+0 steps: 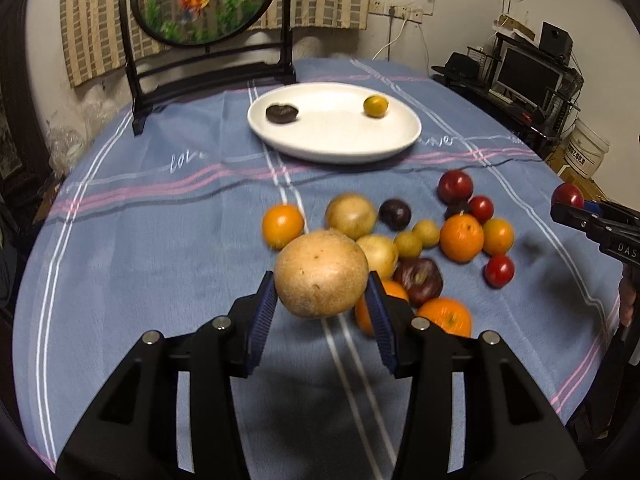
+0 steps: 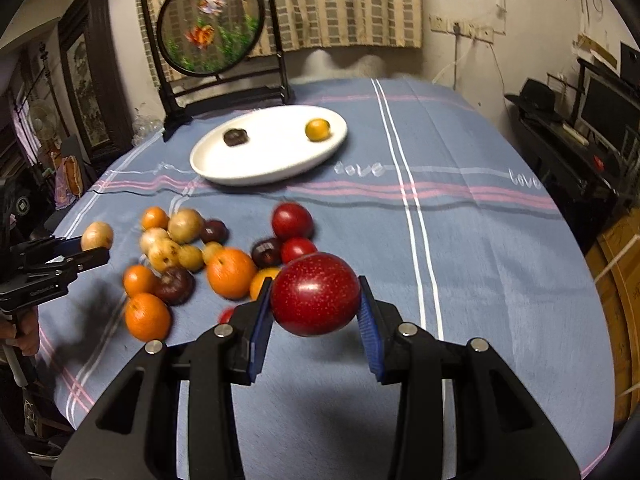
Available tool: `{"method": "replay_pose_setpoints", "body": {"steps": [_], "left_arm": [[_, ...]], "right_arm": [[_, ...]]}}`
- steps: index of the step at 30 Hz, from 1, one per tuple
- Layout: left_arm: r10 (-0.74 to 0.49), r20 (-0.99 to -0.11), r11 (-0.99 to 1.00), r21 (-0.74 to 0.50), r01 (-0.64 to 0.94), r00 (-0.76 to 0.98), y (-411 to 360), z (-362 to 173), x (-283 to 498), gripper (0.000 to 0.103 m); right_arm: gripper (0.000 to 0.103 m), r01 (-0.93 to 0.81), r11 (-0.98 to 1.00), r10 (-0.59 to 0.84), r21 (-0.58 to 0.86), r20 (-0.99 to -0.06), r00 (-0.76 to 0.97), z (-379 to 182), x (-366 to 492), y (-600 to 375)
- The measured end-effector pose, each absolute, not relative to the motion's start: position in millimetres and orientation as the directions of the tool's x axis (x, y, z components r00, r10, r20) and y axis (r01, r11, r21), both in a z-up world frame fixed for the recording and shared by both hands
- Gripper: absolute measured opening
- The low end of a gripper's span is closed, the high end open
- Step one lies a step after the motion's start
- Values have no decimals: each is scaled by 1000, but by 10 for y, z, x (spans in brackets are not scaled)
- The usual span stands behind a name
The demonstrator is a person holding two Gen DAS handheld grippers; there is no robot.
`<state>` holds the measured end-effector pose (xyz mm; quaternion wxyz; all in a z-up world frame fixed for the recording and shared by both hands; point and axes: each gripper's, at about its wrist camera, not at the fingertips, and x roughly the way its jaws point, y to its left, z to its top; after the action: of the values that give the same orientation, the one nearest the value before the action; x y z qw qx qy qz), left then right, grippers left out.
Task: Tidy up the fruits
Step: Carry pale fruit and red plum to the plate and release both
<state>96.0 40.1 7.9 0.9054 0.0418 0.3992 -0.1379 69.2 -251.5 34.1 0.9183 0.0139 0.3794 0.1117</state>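
My left gripper [image 1: 322,294] is shut on a tan round fruit [image 1: 321,274] and holds it above the blue tablecloth; it also shows in the right wrist view [image 2: 96,236]. My right gripper [image 2: 316,312] is shut on a red speckled plum [image 2: 315,294], which also shows in the left wrist view [image 1: 567,197]. A white oval plate [image 1: 334,148] [image 2: 264,172] at the back holds a dark fruit [image 1: 282,113] and a small yellow-orange fruit [image 1: 376,106]. A pile of oranges, tan, dark and red fruits [image 1: 424,248] [image 2: 208,256] lies between the grippers.
A round painted screen on a black stand [image 1: 206,4] [image 2: 212,24] stands behind the plate. Shelves with a monitor [image 1: 528,76] are off the table's right side. The table edge curves round at the left and right.
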Motion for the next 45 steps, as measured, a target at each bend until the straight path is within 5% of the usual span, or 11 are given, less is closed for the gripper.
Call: {"method": "replay_pose_setpoints", "body": {"steps": [13, 25, 36, 41, 45], "left_arm": [[-244, -709, 956, -59, 289, 662, 159, 428, 1897, 46], [-140, -791, 980, -23, 200, 596, 84, -44, 3239, 46], [-75, -805, 989, 15, 146, 589, 83, -287, 3613, 47], [-62, -746, 994, 12, 107, 663, 136, -88, 3501, 76], [-62, -716, 993, 23, 113, 695, 146, 97, 3303, 79]], "right_arm": [[40, -308, 951, 256, 40, -662, 705, 722, 1713, -2005], [40, -293, 956, 169, -12, -792, 586, 93, 3067, -1793], [42, -273, 962, 149, -11, -816, 559, -141, 3439, -1842], [55, -252, 967, 200, 49, -757, 622, -5, 3299, -1957], [58, -236, 968, 222, 85, -726, 651, 152, 3135, -2051]]}}
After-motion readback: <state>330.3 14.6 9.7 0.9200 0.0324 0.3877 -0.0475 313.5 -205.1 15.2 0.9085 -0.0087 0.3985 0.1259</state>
